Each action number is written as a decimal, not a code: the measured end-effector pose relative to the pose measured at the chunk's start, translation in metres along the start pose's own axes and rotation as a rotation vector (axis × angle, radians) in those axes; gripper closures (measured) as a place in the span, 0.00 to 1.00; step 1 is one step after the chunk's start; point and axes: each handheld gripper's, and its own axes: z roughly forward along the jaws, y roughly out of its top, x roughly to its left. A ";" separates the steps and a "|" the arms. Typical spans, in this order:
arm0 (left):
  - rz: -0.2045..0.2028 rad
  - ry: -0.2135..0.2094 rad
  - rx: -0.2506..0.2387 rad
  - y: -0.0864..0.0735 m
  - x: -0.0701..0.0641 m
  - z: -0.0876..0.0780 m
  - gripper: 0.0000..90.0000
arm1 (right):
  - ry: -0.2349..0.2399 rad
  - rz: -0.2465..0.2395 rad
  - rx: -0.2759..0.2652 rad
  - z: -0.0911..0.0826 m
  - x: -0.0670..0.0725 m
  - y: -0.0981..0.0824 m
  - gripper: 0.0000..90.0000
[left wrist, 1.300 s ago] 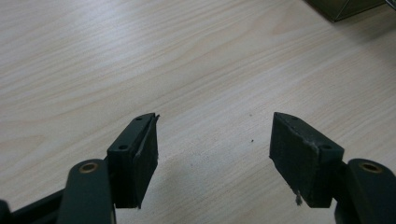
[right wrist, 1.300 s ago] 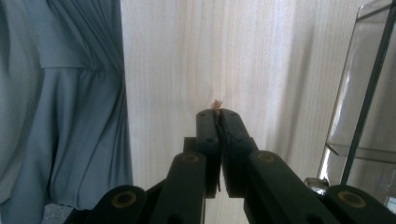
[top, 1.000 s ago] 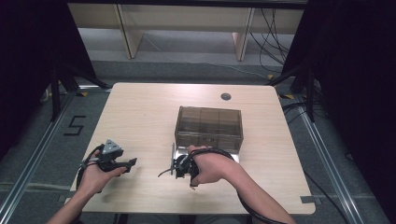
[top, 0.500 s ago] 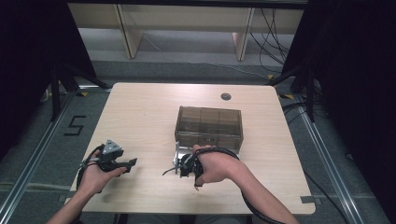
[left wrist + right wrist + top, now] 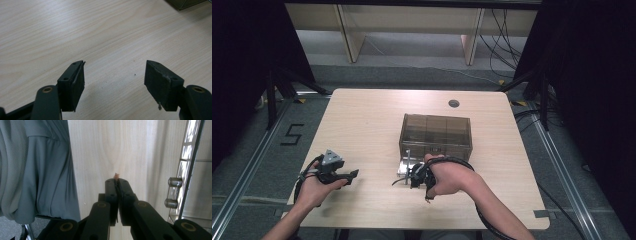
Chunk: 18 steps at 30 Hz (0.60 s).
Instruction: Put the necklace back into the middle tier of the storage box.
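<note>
At the near edge of the pale wood-grain surface (image 5: 362, 125), the left tongs (image 5: 353, 174) sit low in the person's left hand (image 5: 314, 187), and the left gripper view shows the jaws spread wide over bare wood, nothing between them. Over to the right, the right hand (image 5: 449, 177) wraps the right tongs (image 5: 117, 180), and the right gripper view shows the jaws pressed together, pinching a tiny reddish-brown scrap (image 5: 116, 175) that pokes out at the tips; what it is cannot be told. A grey cloth garment (image 5: 37, 170) hangs along the surface edge on that view's left. Just beyond the right hand lies a clear tray with metal fittings (image 5: 404, 167), touching the front of a smoky translucent plastic box with compartments (image 5: 435, 135). Further back, a small round dark grommet hole (image 5: 454, 103) is set in the surface, and pale wooden shelving (image 5: 407, 20) and black cables (image 5: 502, 30) stand on the floor behind.
</note>
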 end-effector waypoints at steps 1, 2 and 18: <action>0.001 0.000 -0.002 0.000 0.000 0.000 0.36 | 0.000 0.022 -0.002 0.000 0.001 -0.001 0.97; 0.000 0.000 -0.001 0.000 0.000 0.000 0.36 | 0.004 0.022 -0.001 0.000 0.001 -0.002 0.97; -0.002 0.001 0.004 0.000 0.000 0.000 0.36 | 0.006 0.043 0.006 -0.003 -0.001 -0.013 0.97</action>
